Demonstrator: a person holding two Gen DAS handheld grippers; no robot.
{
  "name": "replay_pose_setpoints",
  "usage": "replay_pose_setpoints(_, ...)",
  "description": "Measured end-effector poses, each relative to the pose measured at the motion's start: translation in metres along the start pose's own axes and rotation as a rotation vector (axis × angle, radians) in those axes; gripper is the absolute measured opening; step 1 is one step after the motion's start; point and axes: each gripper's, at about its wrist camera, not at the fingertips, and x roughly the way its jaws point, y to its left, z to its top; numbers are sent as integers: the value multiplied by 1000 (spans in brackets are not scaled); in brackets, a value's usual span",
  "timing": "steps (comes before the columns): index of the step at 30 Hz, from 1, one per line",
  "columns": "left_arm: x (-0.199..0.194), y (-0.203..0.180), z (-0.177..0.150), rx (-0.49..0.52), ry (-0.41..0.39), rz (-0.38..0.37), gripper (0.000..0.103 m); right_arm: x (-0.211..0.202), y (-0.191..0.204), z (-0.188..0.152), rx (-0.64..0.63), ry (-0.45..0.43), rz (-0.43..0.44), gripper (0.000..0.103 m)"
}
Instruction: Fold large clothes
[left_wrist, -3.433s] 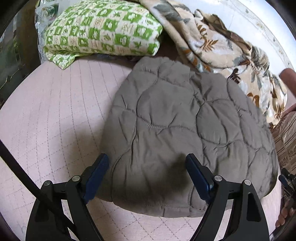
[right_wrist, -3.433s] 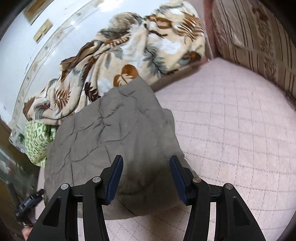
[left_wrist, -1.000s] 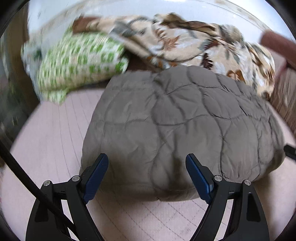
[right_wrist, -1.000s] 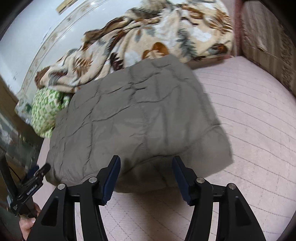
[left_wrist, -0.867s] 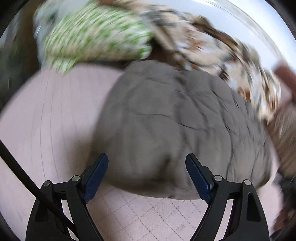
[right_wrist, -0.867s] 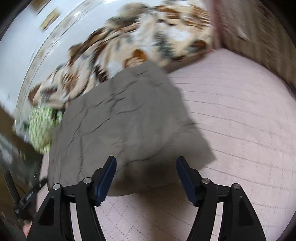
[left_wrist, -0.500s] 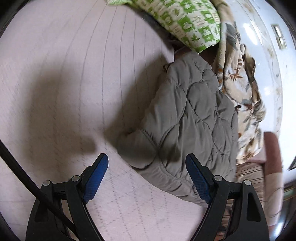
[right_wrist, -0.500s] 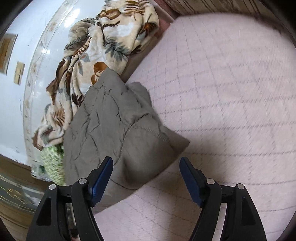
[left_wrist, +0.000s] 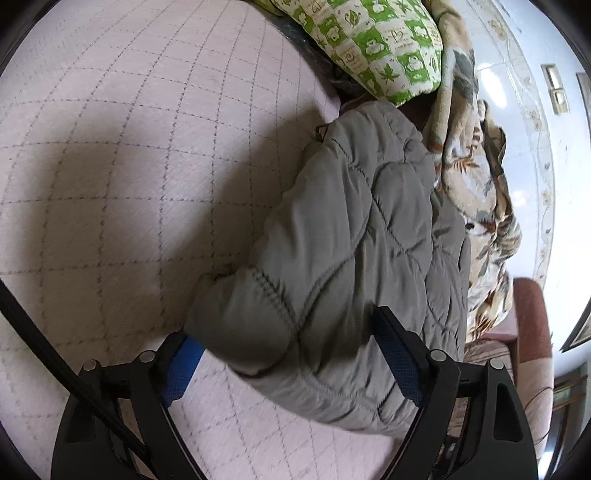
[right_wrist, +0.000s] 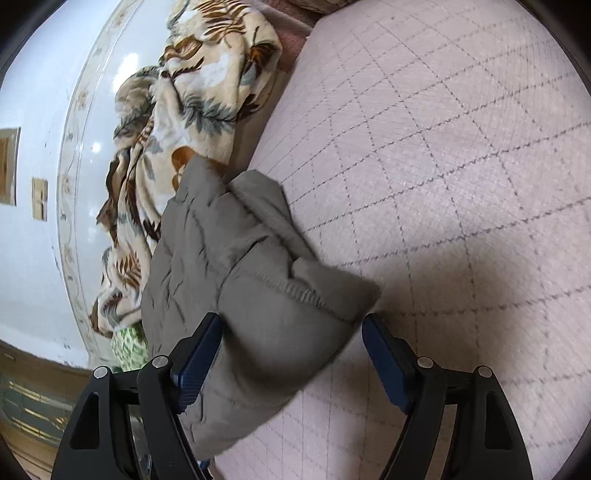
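Left wrist view shows the pink quilted mattress (left_wrist: 147, 155) taking up most of the frame, one broad flat surface that serves as the folding bench. On it, pushed toward the far side against the bedding, lies the single grey quilted jacket (left_wrist: 351, 229), already doubled into a thick padded bundle; its nearest corners bulge toward the cameras, which is likely why each tool has been brought to an end of it. Beyond the jacket one leaf-patterned blanket (left_wrist: 476, 177) is heaped along the white wall (right_wrist: 33, 92), apparently shoved aside to leave working room, and one green-and-white checked pillow (left_wrist: 373, 40) sits next to it. Two grippers are in play. The left gripper (left_wrist: 291, 356) has its jaws spread wide, straddling a puffy corner of the jacket without pinching it, one blue pad low by the mattress and the other against the fabric. The right gripper (right_wrist: 291, 356) is likewise spread apart around the opposite stitched corner, nothing clamped. By my reading, both are placed to take hold of the bundle's ends for another fold or a lift.
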Motion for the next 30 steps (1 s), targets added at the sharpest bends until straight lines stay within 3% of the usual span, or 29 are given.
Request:
replay_pose_setpoints(4, 11, -3, 7, 2, -12, -16, 91, 9, 2, 6, 10, -39, 22, 90)
replay_pose_setpoints(7, 13, -12, 10, 43, -30, 4, 88, 19, 13, 8, -31, -43, 9, 88)
replay_pose_setpoints(9, 12, -21, 10, 88, -43, 36, 73, 24, 23, 7, -101, -37, -21, 62)
replay_pose_setpoints(11, 8, -31, 10, 138, -57, 70, 60, 23, 34, 5, -173, -43, -43, 45)
replay_pose_setpoints(12, 4, -39, 9, 177, -68, 90, 53, 21, 41, 3, -221, -45, -63, 38)
replay_pose_setpoints(14, -3, -53, 8, 245, -86, 128, 46, 15, 60, -2, -333, -73, -97, 32)
replay_pose_setpoints(18, -23, -81, -1, 372, -168, 174, 39, 2, 98, -21, -559, -138, -171, 28)
replay_pose_setpoints(21, -39, -98, -4, 435, -205, 168, 38, -11, 120, -33, -663, -180, -178, 27)
replay_pose_setpoints(30, -92, -120, -17, 490, -235, 128, 38, -64, 159, -57, -803, -247, -134, 26)
